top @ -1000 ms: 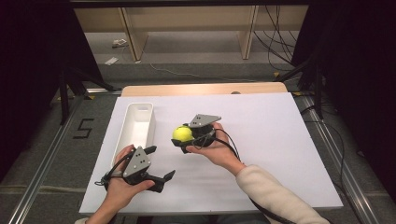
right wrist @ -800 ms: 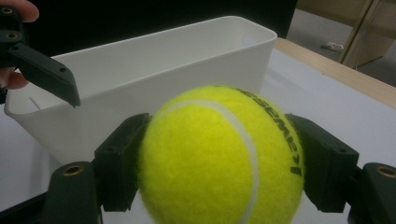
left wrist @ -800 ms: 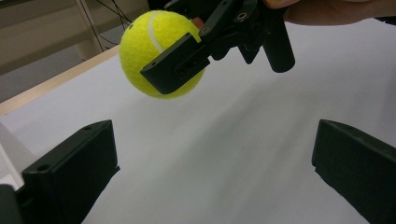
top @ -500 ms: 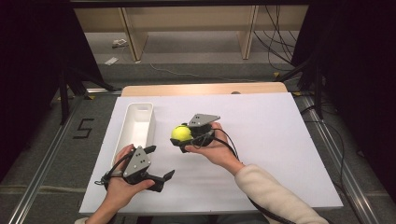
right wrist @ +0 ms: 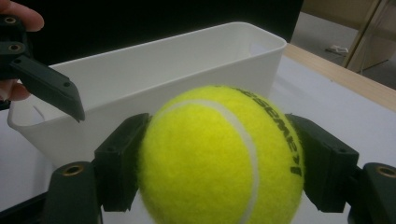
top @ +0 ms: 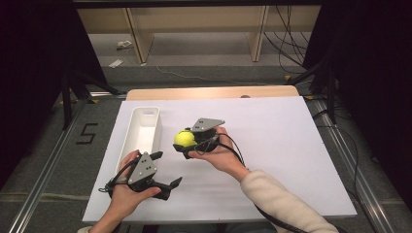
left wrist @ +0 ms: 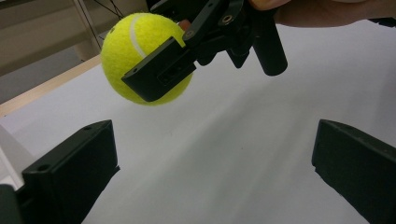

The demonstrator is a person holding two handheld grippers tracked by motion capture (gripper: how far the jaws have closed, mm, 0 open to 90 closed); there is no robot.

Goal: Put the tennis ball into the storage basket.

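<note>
Tennis ball [top: 184, 139] pinched between right gripper [top: 190, 143] jaws, held above table [top: 291, 145] middle beside white bin [top: 145, 130]; left gripper [top: 165, 171] jaws spread wide near front-left edge, holding nothing.

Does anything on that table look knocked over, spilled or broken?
Nothing stands out. The white bin sits upright on the table, with no damage I can see. The tennis ball is held off the surface in the right tool, and the left tool is open, holding nothing.
</note>
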